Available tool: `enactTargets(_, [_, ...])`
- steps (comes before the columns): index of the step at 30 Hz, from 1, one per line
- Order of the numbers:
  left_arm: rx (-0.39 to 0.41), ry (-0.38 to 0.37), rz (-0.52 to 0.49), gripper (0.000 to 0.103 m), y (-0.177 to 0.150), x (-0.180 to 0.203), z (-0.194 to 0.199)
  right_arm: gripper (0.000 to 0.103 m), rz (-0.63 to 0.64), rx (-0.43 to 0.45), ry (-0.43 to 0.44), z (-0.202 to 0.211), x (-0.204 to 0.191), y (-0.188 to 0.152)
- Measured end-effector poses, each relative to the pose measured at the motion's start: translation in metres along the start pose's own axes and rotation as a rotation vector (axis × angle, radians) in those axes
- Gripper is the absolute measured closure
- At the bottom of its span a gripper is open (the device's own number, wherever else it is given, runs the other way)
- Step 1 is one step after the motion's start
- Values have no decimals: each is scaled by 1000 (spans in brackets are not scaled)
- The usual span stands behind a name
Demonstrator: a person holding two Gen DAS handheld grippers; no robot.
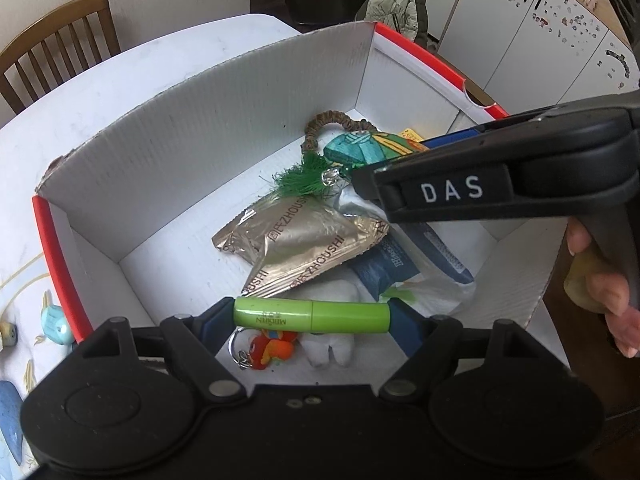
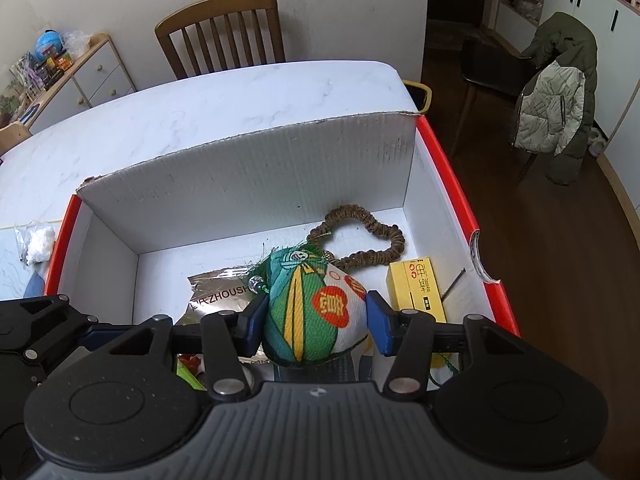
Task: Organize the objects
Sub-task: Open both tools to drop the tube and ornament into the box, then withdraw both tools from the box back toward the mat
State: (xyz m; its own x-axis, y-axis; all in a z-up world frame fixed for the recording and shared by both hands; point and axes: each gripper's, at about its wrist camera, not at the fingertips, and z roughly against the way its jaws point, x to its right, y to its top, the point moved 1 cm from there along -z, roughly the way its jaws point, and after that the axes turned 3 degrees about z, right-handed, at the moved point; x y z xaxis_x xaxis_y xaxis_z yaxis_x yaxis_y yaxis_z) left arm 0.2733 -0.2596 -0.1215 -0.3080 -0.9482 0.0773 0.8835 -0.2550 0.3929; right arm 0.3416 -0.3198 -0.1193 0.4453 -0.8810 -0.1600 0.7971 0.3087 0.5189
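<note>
- Table (image 2: 240, 96) is white marble-look, with a wooden chair (image 2: 220, 28) pushed up at its far side and a white cardboard box (image 2: 248, 184) with red-edged side walls sitting on it.
- Left gripper (image 1: 312, 316) hangs over the near-left part of the box, jaws clamped end to end on a green tube (image 1: 312, 317), held level above the stuff in the box.
- Under that tube: a little red-orange keychain toy (image 1: 270, 350) and a white plush thing (image 1: 330, 350) next to it on the box floor.
- Middle of the box has a gold foil packet (image 1: 300, 244) printed ZHOUSHI, partly lying over a blue pouch (image 1: 404, 264).
- Right gripper (image 2: 316, 320) is squeezing a green-and-white fabric sachet (image 2: 316, 312) between its blue pads (image 2: 378, 326), just above the foil packet. A brown braided loop (image 2: 360, 236) trails from the sachet toward the back wall, green tassel (image 1: 300, 180) on its left.
- Yellow carton (image 2: 418, 284) lies flat on the box floor, right of the sachet, near the right wall.
- Far right, off the table: a padded jacket (image 2: 556, 100) draped over a dark chair.
</note>
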Motion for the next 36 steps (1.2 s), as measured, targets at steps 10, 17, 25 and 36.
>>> enactTargets(10, [18, -6, -2, 20, -2, 1, 6, 45, 0, 17, 11, 12, 1, -2])
enactTargets(17, [54, -16, 13, 16, -3, -1, 18, 35, 18, 41, 4, 28, -3, -3])
enactTargets(25, [114, -22, 30, 12, -8, -6, 40, 31, 16, 80, 17, 50, -11, -4])
enactTargets(36, [224, -14, 63, 11, -17, -21, 88, 31, 12, 137, 61, 87, -27, -7])
